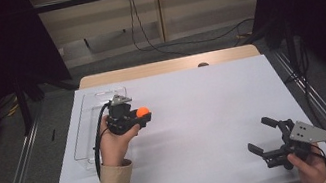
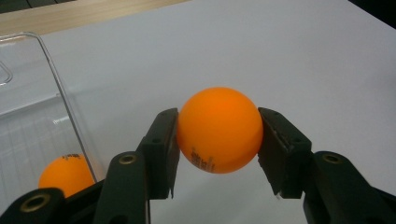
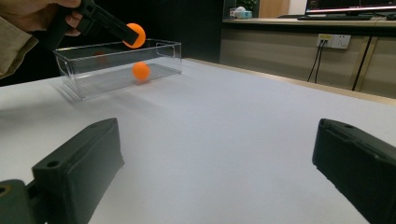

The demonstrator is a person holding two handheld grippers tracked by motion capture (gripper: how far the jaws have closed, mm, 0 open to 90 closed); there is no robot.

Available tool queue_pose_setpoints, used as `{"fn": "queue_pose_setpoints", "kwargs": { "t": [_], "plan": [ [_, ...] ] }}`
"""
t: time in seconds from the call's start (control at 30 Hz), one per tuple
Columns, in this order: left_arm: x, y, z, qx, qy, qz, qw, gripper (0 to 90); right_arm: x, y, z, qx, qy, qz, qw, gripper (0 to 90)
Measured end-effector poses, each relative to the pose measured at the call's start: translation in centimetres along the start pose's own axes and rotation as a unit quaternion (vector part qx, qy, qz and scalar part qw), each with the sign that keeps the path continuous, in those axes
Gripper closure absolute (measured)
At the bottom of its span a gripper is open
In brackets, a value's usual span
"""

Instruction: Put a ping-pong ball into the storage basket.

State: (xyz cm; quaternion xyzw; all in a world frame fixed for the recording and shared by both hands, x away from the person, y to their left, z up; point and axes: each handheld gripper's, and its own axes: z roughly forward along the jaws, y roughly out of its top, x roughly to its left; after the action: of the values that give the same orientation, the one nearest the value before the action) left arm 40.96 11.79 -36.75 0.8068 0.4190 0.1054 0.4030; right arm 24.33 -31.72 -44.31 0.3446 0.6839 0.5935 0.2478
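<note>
— Orange ball [image 2: 219, 129]: where is it being held?
— It is being pinched between the two black pads of the left gripper [image 1: 141, 116], raised above the white table sheet [image 1: 196, 116], just beside the clear plastic box [image 1: 85, 116].
— Is anything being kept inside that box?
— A second orange ball [image 3: 141, 71] is being seen lying on its floor.
— And how is the right gripper [image 1: 261, 135] being held?
— It is being held well apart, near the table's front right corner, its jaws being kept spread wide with nothing between them.
</note>
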Motion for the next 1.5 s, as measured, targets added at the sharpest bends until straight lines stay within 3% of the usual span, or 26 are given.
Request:
{"fn": "queue_pose_setpoints", "kwargs": {
  "t": [1.5],
  "plan": [
    [1.8, -0.4, -1.5, -0.007, 0.019, -0.011, 0.9997, 50.8, 0.0, 0.0, 0.0, -0.001, 0.000, 0.000, 1.0000, 1.1]
  ]
}}
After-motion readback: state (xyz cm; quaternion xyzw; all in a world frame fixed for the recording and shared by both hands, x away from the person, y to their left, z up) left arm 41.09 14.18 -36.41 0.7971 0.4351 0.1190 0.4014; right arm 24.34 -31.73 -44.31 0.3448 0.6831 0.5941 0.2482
